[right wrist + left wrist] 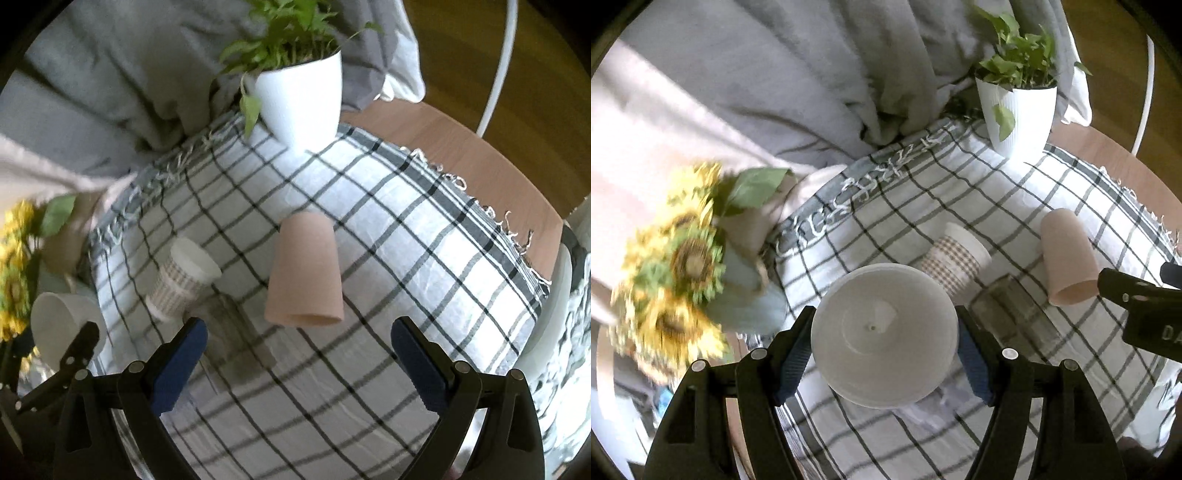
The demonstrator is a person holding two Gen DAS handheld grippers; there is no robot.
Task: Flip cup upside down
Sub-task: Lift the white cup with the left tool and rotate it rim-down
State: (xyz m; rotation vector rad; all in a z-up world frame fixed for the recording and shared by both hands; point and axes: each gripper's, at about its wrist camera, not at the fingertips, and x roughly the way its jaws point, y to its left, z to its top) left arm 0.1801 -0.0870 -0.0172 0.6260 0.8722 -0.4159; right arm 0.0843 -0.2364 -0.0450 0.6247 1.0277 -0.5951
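White cup (884, 334) clamped by left fingers (973, 363); right fingers (417, 354) spread, nothing held.

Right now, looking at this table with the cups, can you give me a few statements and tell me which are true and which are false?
1. The left tongs grip a white cup. True.
2. The pink cup sits inside the right tongs. False: it lies beyond their open tips, untouched.
3. The checked-pattern cup stands mouth up. True.
4. The potted plant has fallen over. False: it stands upright on the checked cloth.
5. The sunflowers are near the pink cup. False: they are at the opposite, left edge.
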